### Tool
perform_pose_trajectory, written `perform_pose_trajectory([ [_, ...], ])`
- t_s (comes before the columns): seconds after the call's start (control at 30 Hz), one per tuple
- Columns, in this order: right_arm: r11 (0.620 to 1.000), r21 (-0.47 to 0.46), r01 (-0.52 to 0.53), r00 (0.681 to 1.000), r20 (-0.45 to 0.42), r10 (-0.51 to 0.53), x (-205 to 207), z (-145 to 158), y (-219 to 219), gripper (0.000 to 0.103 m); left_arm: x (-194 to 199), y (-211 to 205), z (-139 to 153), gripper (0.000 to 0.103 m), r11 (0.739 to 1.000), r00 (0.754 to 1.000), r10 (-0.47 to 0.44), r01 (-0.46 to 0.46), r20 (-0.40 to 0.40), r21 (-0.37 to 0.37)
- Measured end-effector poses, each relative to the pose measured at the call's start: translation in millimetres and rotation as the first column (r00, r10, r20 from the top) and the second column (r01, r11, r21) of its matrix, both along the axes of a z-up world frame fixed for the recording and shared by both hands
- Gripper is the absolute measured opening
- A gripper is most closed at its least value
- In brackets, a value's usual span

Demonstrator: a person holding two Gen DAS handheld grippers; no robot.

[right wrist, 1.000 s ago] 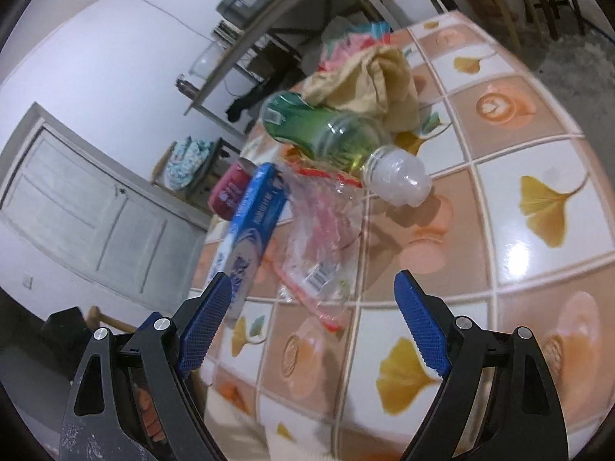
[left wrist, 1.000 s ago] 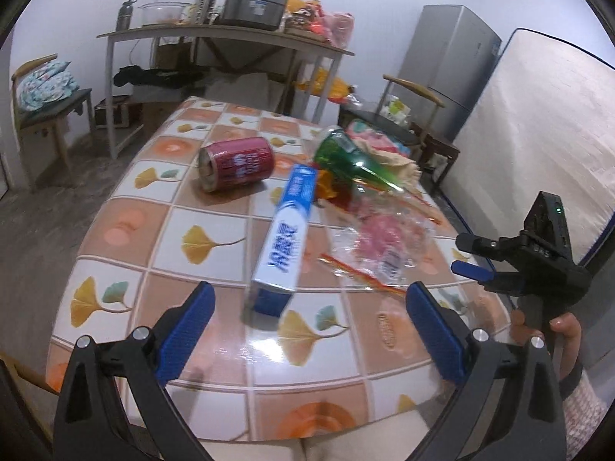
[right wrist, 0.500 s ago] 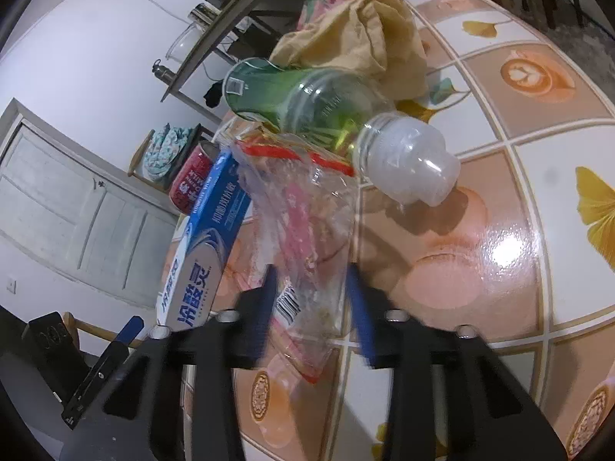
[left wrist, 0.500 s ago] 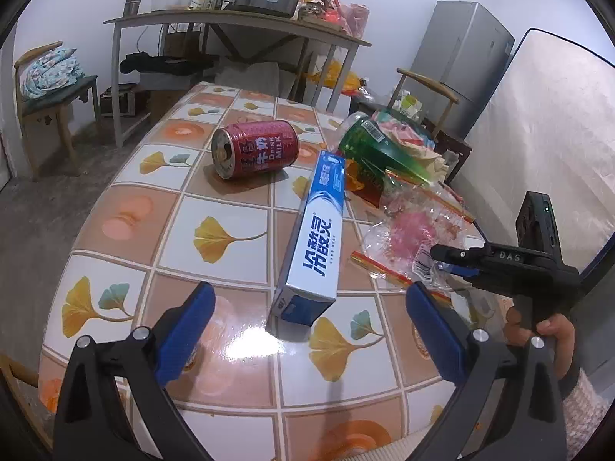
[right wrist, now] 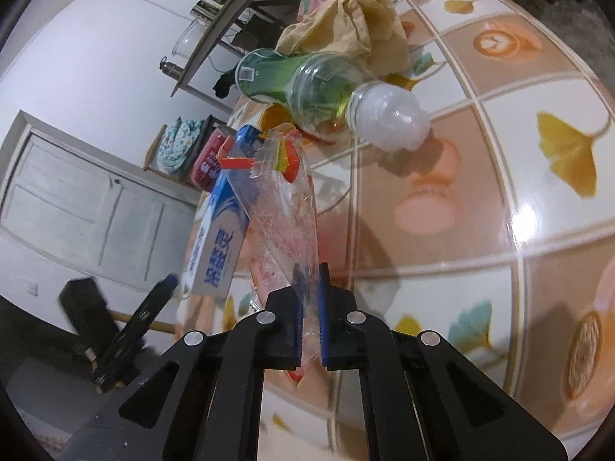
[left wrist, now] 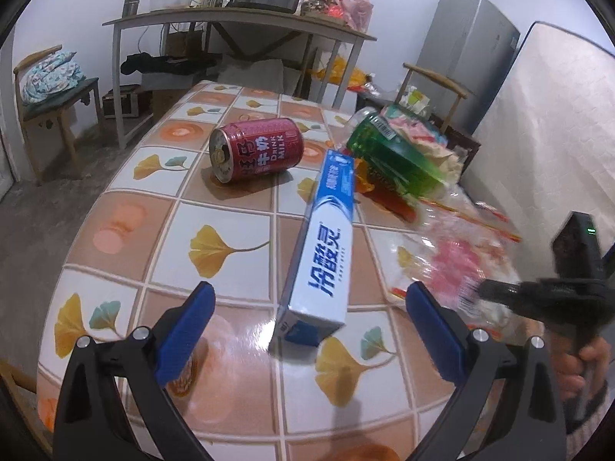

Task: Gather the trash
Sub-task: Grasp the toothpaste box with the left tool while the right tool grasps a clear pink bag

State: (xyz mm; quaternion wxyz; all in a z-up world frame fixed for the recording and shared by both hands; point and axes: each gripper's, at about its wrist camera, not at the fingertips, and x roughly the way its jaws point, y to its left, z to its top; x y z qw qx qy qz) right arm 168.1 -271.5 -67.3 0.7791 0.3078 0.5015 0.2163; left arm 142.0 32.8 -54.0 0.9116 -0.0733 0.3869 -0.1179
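The right hand-held gripper, its jaws having just closed, is pinching the clear plastic wrapper; lifting it slowly should avoid dragging the toothpaste box just left of it.

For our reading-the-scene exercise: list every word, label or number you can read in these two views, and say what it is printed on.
"DRINK MILK": on the red can, beside large Chinese characters.
"冷酸灵": large blue characters on the toothpaste box; the small print beneath is too small to read.
Green bottle: white label and embossed lettering, too small to read.
Clear plastic bag: printing blurred, unreadable.
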Motion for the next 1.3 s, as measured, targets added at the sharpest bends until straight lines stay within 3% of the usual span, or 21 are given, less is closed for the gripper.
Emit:
perform_pose_trajectory([
  [0.23,1.000,0.022,0.009,1.000,-0.025,-0.009,-15,0,-7,0.005,24,-22,-17,0.095,0.987,0.998,-0.003,0.012,-0.060,0.163],
  [0.37,0.999,0.026,0.019,0.999,-0.026,-0.019,-18,-1,-11,0.005,26,-28,-19,0.065,0.979,0.998,0.002,0.012,-0.067,0.206],
  [0.47,0.999,0.027,0.025,0.999,-0.029,-0.024,-11,-1,-4,0.005,28,-28,-22,0.042,0.982,0.995,0.001,0.017,-0.095,0.189],
  [0.5,0.999,0.027,0.025,0.999,-0.029,-0.025,-11,-1,-4,0.005,28,-28,-23,0.039,0.982,0.995,0.003,0.016,-0.100,0.188],
  [0.73,1.000,0.015,0.025,1.000,-0.019,-0.025,-17,1,-5,0.005,5,-23,-16,0.036,0.986,0.992,-0.014,0.034,-0.124,0.161],
  [0.97,0.999,0.018,0.028,0.999,-0.016,-0.028,-24,1,-8,0.005,-46,-9,-14,0.036,0.997,0.965,-0.046,0.061,-0.257,0.050],
  [1.03,0.999,0.018,0.028,0.999,-0.021,-0.028,-24,0,-9,0.005,-56,-9,-14,0.040,0.997,0.960,-0.059,0.068,-0.275,0.021],
  [1.1,0.999,0.017,0.031,0.999,-0.025,-0.030,-25,0,-9,0.005,-62,-10,-9,0.058,0.997,0.962,-0.066,0.071,-0.264,0.009],
  [1.3,0.999,0.018,0.044,0.999,-0.032,-0.043,-24,-1,-10,0.005,-52,-23,1,0.066,0.996,0.977,-0.067,0.078,-0.203,0.047],
])
